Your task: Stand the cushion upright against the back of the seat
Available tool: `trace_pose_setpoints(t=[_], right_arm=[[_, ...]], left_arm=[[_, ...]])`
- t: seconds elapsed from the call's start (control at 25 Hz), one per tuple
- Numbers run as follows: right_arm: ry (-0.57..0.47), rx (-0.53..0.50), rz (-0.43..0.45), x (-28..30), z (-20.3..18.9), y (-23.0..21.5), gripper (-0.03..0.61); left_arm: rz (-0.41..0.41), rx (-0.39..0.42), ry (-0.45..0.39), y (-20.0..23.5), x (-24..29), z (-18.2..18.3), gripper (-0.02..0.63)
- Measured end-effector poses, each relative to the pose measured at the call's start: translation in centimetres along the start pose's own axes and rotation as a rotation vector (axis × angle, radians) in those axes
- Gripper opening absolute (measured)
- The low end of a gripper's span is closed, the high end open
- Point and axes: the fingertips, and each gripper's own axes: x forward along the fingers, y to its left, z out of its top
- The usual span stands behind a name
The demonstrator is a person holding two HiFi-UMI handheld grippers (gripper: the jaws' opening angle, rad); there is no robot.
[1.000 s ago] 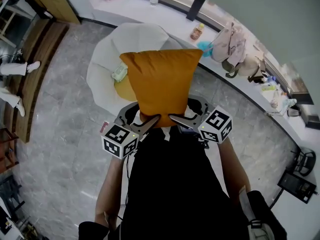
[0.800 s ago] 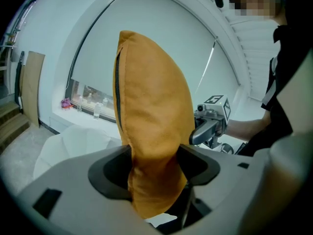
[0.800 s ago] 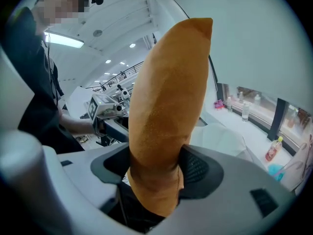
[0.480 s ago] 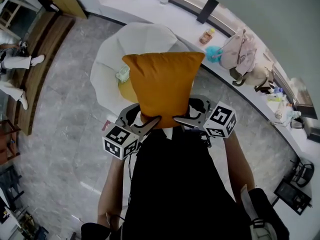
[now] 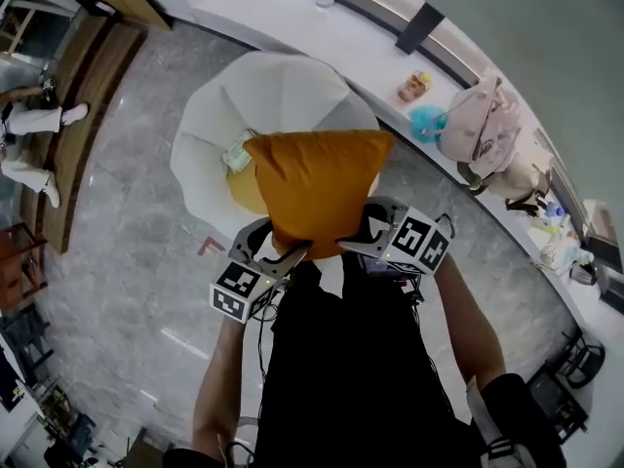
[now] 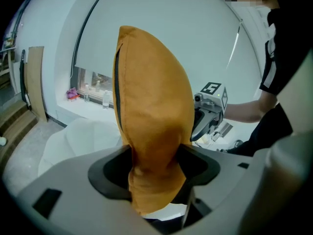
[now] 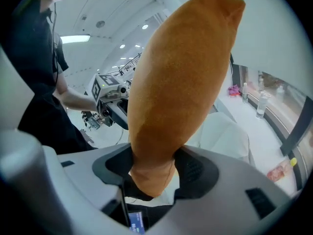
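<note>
The left hand-held gripper (image 5: 277, 258) has one bottom corner of the orange cushion (image 5: 317, 185) pinched, with its jaws fairly wide around the bunched stuffing. The right hand-held gripper (image 5: 362, 243) grips the other bottom corner, and its jaws have just been closing a bit on the fabric. The cushion's up in the air, standing from both grips over the front of the white armchair (image 5: 268, 94).

your head view is bright and even, with a soft sheen on the grey floor (image 5: 117, 261) and heavy fisheye bending at the edges. both gripper views have black vignetted corners. in the right gripper view, ceiling lights (image 7: 73, 38) glow overhead. in the left gripper view, daylight comes through the window (image 6: 93, 81). the cushion (image 7: 181, 82) is sharp, shaded low down.
</note>
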Motion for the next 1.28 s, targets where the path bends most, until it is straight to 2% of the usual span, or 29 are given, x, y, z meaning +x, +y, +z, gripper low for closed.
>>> trace_pose_setpoints(t=[0.16, 0.32, 0.56, 0.72, 1.04, 1.28], right_arm=[[0.006, 0.004, -0.008, 1.2, -0.8, -5.7, 0.256], [0.031, -0.006, -0.007, 3.5, -2.6, -10.2, 0.249], [0.092, -0.118, -0.053, 8.9, -6.7, -15.1, 0.244], [0.104, -0.166, -0.072, 12.6, -9.5, -17.7, 0.244], [0.122, -0.138, -0.095, 20.0, -15.1, -23.6, 0.241], [0.132, -0.113, -0.144, 24.2, -17.4, -28.4, 0.239]], left_arm=[[0.056, -0.054, 0.026, 3.5, 4.3, 0.4, 0.311], [0.111, -0.054, 0.066, 6.7, 8.1, -0.4, 0.311], [0.176, -0.004, 0.134, 11.5, 12.9, -4.9, 0.311], [0.206, 0.002, 0.166, 14.5, 15.5, -8.3, 0.309], [0.238, 0.01, 0.238, 21.1, 21.4, -14.7, 0.302], [0.25, 0.071, 0.269, 26.1, 25.4, -16.9, 0.302]])
